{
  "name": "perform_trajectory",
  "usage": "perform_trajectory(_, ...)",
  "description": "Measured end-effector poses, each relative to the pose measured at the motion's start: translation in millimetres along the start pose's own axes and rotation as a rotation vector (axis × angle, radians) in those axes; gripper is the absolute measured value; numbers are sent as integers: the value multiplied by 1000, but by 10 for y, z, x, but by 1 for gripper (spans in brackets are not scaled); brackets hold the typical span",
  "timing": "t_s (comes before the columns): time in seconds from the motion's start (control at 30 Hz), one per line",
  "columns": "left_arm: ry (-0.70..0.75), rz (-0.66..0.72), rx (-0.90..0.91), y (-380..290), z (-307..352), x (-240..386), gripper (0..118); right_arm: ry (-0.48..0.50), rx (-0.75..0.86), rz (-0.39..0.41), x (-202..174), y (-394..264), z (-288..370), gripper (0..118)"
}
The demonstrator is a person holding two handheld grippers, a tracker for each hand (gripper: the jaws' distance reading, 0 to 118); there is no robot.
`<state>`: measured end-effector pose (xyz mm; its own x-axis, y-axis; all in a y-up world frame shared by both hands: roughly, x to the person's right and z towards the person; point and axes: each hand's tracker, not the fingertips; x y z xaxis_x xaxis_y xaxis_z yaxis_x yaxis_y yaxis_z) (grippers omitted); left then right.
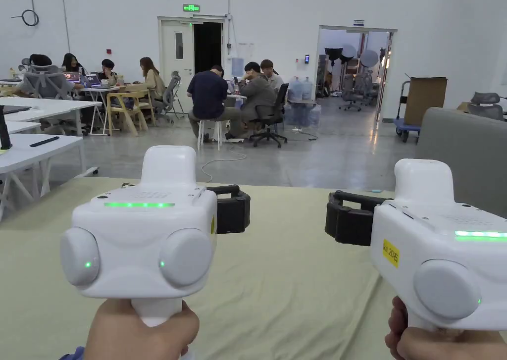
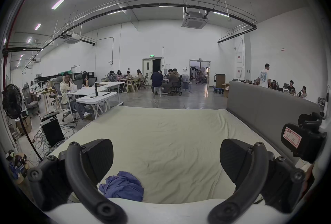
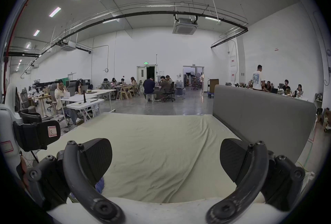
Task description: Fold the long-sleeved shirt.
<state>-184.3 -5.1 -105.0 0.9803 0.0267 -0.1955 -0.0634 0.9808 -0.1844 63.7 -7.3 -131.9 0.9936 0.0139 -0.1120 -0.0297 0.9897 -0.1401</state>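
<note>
On the bed: a pale sheet (image 2: 170, 138) covers the whole work surface, wrinkled and bare across its middle and far half in all three views.
Headboard: a grey padded panel (image 2: 265, 102) stands along the bed's edge at about 2 o'clock in both gripper views.
Room: beyond the far edge, at 12 o'clock, people (image 1: 232, 96) sit at desks; none of them is near the bed.
Shirt: a blue bundle (image 2: 123, 185) lies crumpled on the sheet at about 7 o'clock in the left gripper view, near the bed's near edge, just beside that gripper's left-hand jaw in the picture; a sliver of the same blue shows at 7 o'clock in the right gripper view.
Left gripper (image 2: 166, 161): jaws spread wide, nothing between them, held level above the sheet and pointing toward the far edge; in the head view its white body sits at 8 o'clock.
Right gripper (image 3: 165, 161): jaws likewise spread wide and holding nothing, level with the other and apart from it; its body sits at 4 o'clock in the head view.
Hands: one hand (image 1: 141, 334) grips each handle from below.
Progress: by my reading, nothing is done yet. The shirt is a heap, neither spread nor folded.
Left to do: likely everything. Lower a gripper to the bundle, pull it out flat on the sheet, find the sleeves, then fold sleeves and body.
</note>
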Motion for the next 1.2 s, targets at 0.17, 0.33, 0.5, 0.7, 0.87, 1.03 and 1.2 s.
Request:
perform_trajectory(0.17,0,2,6,6,16,-11,117,6,0,-6,-5,5,7,118)
perform_trajectory(0.33,-3,6,10,20,26,-29,117,1,-13,-39,29,23,-2,118)
perform_trajectory(0.5,-1,9,9,17,25,-35,117,-3,-18,-43,41,18,-5,118)
perform_trajectory(0.7,-3,9,6,13,23,-28,117,-1,-16,-42,42,29,2,118)
perform_trajectory(0.87,1,10,9,21,33,-28,117,2,-6,-39,40,38,26,118)
perform_trajectory(1.03,0,5,10,29,40,-24,117,4,-1,-37,39,45,42,118)
perform_trajectory(1.2,1,6,11,27,57,-16,117,7,-1,-36,43,43,48,118)
